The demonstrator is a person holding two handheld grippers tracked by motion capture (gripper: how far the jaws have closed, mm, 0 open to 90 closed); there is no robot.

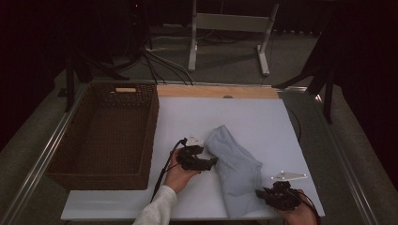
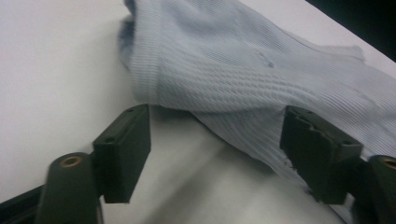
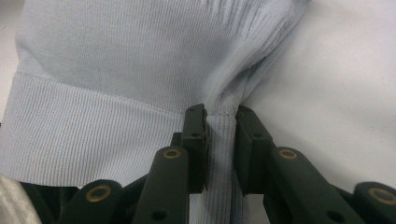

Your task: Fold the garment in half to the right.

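Note:
A light blue ribbed garment (image 1: 237,168) lies folded on the white table top (image 1: 263,117), running from the middle toward the front edge. My left gripper (image 1: 211,161) sits at its left side, held in a hand with a white sleeve. In the left gripper view the garment (image 2: 243,70) has its lower edge just ahead of the left gripper (image 2: 217,116), whose jaws stand wide apart and are open. My right gripper (image 1: 260,192) is at the garment's front right corner. In the right gripper view the right gripper (image 3: 222,112) is shut on a bunched fold of the ribbed hem (image 3: 93,140).
A dark wicker basket (image 1: 150,122), empty inside, stands along the table's left side, close to the left hand. A wooden strip (image 1: 216,91) borders the far edge. Metal rails run down both sides, and cables and a white frame stand on the floor beyond.

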